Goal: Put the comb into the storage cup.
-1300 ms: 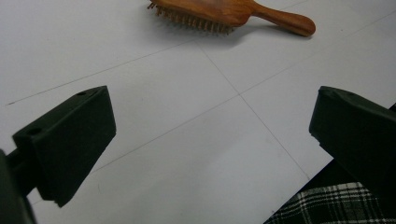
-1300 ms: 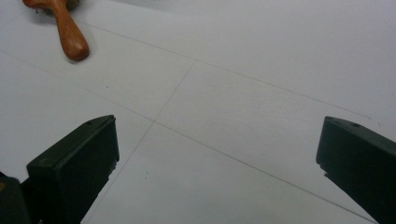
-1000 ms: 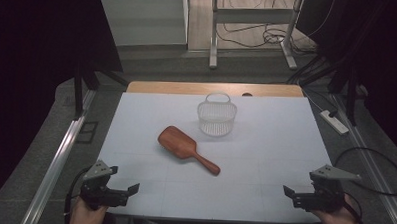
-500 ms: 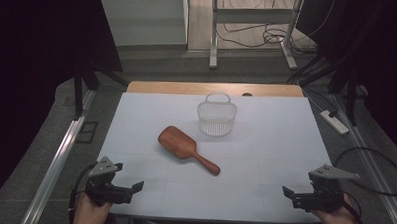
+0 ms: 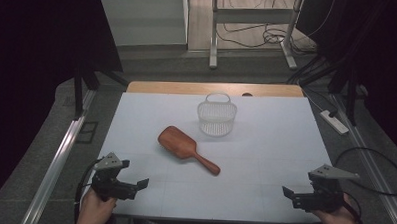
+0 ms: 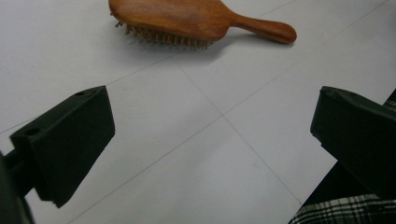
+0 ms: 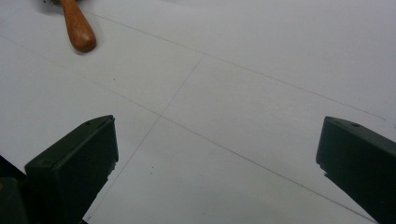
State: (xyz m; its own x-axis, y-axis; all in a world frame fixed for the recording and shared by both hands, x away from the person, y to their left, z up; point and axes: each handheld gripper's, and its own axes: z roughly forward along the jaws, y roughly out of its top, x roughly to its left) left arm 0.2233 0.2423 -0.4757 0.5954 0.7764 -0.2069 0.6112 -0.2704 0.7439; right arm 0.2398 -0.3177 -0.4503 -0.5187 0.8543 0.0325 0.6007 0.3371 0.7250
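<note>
Surface (image 5: pixel 265 159) first: a broad white sheet scored with faint grid lines, with a strip of bare wood along its far edge. On it, toward the far middle, stands a small translucent basket (image 5: pixel 217 116) with a hoop handle, upright and ribbed. Just nearer than the basket and apart from it lies a wooden hairbrush (image 5: pixel 185 147), paddle head toward the far left, handle running to the near right. The left gripper view shows it resting bristles down, smooth back upward.

The left claw (image 5: pixel 134 186) is at the near left corner, its jaws spread wide with nothing between them, pointing roughly toward the brush. The right claw (image 5: pixel 296 195) is at the near right edge, likewise wide open and empty, well apart from the brush.

The brush looks rigid and fairly light, so it should lift without flexing. Its polished back appears slick, and the paddle seems broad for a secure pinch. The handle is probably the better place to take hold: narrow, rounded, and free of the bristles. A pinch across it near the neck, where it widens into the head, should keep the heavier head from swinging down. The handle sits close to the sheet, so the jaws would need to come in low.
</note>
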